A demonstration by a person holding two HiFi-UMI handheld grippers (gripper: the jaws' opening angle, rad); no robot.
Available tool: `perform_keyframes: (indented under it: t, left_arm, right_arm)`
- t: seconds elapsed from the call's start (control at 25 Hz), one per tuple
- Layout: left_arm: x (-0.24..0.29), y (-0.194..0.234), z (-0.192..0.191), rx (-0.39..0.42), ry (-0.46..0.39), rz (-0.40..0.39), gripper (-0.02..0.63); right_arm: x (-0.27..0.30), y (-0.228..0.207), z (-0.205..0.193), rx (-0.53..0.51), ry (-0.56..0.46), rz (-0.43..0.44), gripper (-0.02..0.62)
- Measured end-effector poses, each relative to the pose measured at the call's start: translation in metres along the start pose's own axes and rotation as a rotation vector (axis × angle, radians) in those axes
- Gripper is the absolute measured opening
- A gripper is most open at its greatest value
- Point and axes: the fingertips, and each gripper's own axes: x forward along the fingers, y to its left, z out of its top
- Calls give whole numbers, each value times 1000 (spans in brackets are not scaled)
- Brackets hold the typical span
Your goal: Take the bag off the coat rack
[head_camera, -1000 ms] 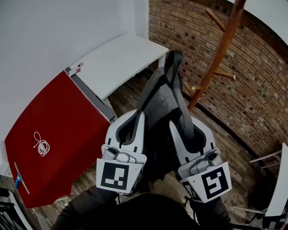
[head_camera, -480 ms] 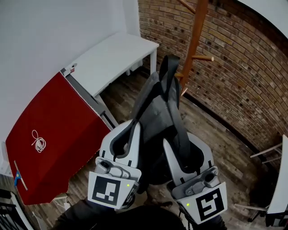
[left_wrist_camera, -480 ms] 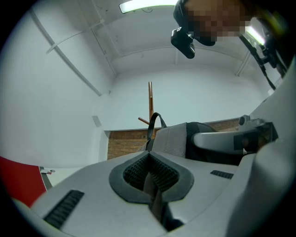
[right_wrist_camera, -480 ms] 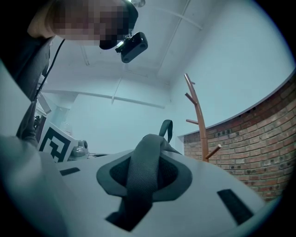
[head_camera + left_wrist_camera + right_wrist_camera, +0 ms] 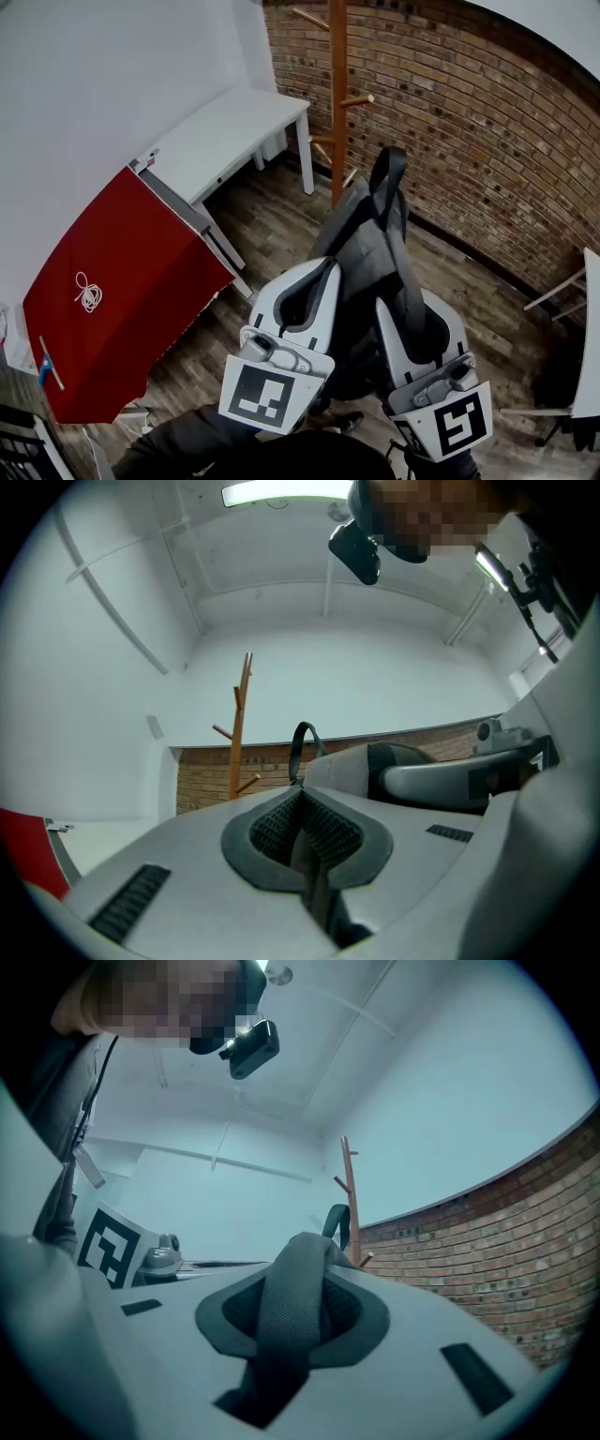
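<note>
Both pinch bag straps: left tool, right tool | coat rack well apart

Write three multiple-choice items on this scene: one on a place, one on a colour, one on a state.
1. Where does the coat rack stand?
A) by the brick wall
B) beside a window
C) behind a sofa

2. What colour is the surface under the coiled cord?
A) green
B) red
C) yellow

3. How is the bag?
A) hung on a peg
B) dropped flat
C) held by the left tongs and right tongs, clear of the rack

Key:
1 A: the rack rises upright next to the bricks.
2 B: the white cord lies on red.
3 C: each pair of tongs pinches a strap, and the rack stands apart behind the bag.
</note>
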Motion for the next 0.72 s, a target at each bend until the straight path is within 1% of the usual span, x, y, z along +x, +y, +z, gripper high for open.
perform_keyframes:
  t: [0.16, 0.32, 0.52, 0.72]
  left_arm:
    - [5, -47, 0, -15, 11, -113, 9]
    - [20, -102, 7, 1, -27, -205, 9]
    - [30, -179, 7, -11, -40, -369, 9]
    - [34, -254, 5, -23, -46, -525, 9]
  right_arm:
    - [-37, -14, 14, -7, -18, -93, 86]
    - [-82, -42, 23, -38, -7, -182, 86]
    - [-148, -69, 35, -75, -11, -346, 86]
    - [-214, -93, 42, -97, 12, -517, 86]
